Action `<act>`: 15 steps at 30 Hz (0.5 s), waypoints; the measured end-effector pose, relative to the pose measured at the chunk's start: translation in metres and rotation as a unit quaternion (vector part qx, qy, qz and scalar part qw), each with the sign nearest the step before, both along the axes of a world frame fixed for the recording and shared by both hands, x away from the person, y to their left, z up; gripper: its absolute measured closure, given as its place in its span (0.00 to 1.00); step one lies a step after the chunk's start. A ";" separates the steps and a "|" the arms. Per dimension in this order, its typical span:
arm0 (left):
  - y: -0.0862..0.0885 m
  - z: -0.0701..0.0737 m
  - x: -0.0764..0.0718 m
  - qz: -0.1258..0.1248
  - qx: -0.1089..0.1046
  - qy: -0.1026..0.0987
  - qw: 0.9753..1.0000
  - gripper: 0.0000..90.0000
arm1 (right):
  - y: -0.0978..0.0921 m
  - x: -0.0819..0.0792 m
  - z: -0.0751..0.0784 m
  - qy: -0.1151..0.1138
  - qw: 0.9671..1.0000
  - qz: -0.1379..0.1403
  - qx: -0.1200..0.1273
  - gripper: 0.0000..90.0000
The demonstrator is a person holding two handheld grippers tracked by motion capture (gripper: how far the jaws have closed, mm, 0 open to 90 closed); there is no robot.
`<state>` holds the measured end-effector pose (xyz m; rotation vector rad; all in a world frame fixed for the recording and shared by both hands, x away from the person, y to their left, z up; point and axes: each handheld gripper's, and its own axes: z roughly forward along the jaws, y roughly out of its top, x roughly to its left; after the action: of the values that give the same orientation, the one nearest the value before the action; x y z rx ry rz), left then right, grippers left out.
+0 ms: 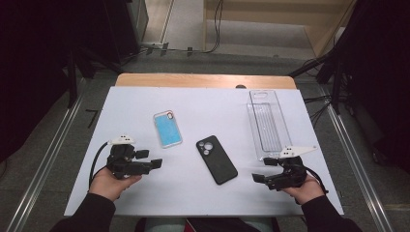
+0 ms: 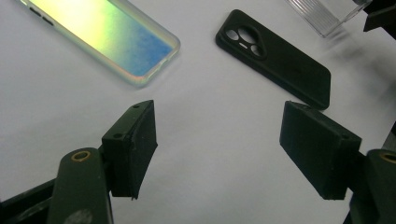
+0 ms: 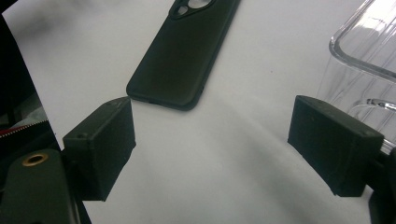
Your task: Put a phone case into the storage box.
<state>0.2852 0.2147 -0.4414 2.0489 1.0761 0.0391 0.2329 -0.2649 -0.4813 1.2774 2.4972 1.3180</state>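
- The black phone case (image 1: 216,159) lies flat, back up, near the middle of the white table top (image 1: 193,101), between the two grippers and touching neither.
- Its long axis runs diagonally: the camera-cutout end points toward the far left, the plain end toward the near right.
- Bare table surrounds it on all sides; the widest open strip is the near one, toward the person.
- The blue iridescent phone case (image 1: 168,129) lies just to its far left, apart from it, long axis running nearly straight away from the person.
- The clear plastic tray (image 1: 267,123) lies well to the right, lengthwise toward the far edge.
- The left gripper (image 1: 149,160) hovers at the near left, jaws spread wide, holding nothing.
- The right gripper (image 1: 264,170) sits at the near right, just by the tray's near end, jaws likewise spread and empty.
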 end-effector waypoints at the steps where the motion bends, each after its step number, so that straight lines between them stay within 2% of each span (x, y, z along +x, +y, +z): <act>1: -0.001 0.000 0.002 -0.001 0.002 0.002 1.000 0.31 | 0.000 0.000 0.000 0.000 1.000 0.000 0.000 0.15; 5: -0.006 0.002 0.010 -0.002 0.005 0.013 1.000 0.31 | 0.000 0.000 0.000 0.000 1.000 0.000 -0.001 0.15; 10: -0.012 0.006 0.021 -0.007 0.001 0.012 1.000 0.31 | 0.003 -0.002 0.001 0.004 1.000 0.003 0.003 0.15; 15: -0.015 0.007 0.032 -0.002 -0.002 0.008 1.000 0.30 | 0.002 -0.001 0.001 0.002 1.000 0.001 0.003 0.15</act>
<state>0.3176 0.1993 -0.4346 2.0504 1.0825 0.0178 0.2316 -0.2629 -0.4801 1.2808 2.5007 1.3242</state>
